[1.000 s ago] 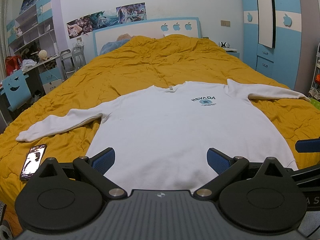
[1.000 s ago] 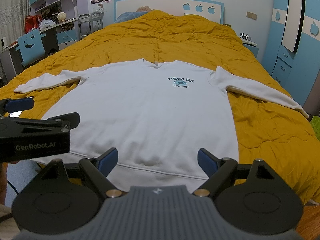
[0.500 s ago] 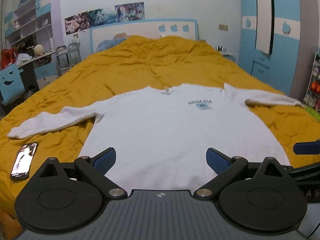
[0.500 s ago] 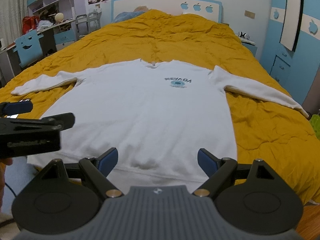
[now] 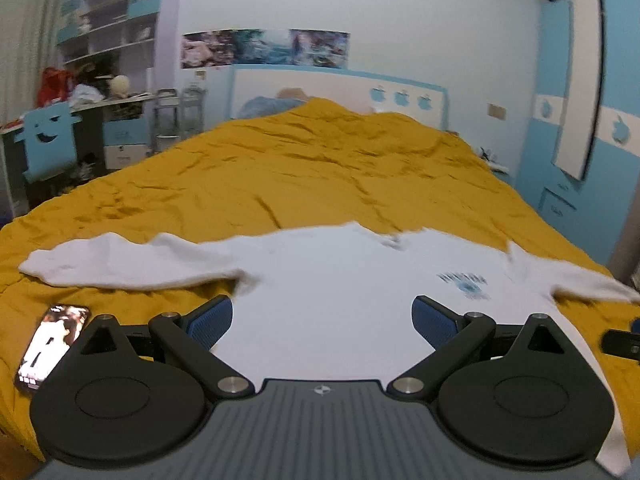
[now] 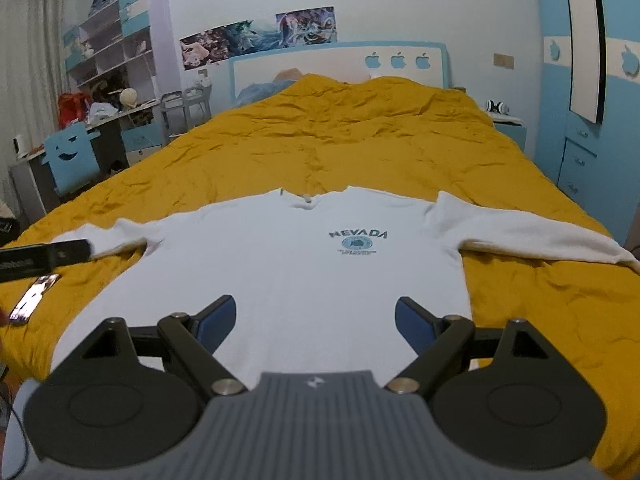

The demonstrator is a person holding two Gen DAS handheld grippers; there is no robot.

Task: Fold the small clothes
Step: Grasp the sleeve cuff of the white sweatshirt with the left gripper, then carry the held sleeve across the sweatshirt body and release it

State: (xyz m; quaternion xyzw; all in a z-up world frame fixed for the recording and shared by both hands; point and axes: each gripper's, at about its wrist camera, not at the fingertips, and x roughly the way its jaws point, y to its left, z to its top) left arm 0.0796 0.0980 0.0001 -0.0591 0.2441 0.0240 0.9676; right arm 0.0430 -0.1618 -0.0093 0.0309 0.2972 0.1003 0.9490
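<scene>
A white long-sleeved sweatshirt (image 6: 304, 264) with a blue NEVADA print (image 6: 358, 240) lies flat, face up, sleeves spread, on a mustard bedspread (image 6: 360, 140). It also shows in the left wrist view (image 5: 328, 292). My left gripper (image 5: 322, 318) is open and empty, above the shirt's left side near the armpit. My right gripper (image 6: 316, 318) is open and empty, above the shirt's lower middle. The left gripper's body (image 6: 44, 258) shows at the left edge of the right wrist view.
A phone (image 5: 50, 346) lies screen up on the bedspread by the shirt's left sleeve, also in the right wrist view (image 6: 34, 298). A desk, blue chair (image 6: 72, 160) and shelves stand left of the bed. A blue wardrobe (image 6: 592, 120) stands right.
Both grippers have moved forward over the shirt and tilted up. The left one has swung left toward the left sleeve. Both stay open.
</scene>
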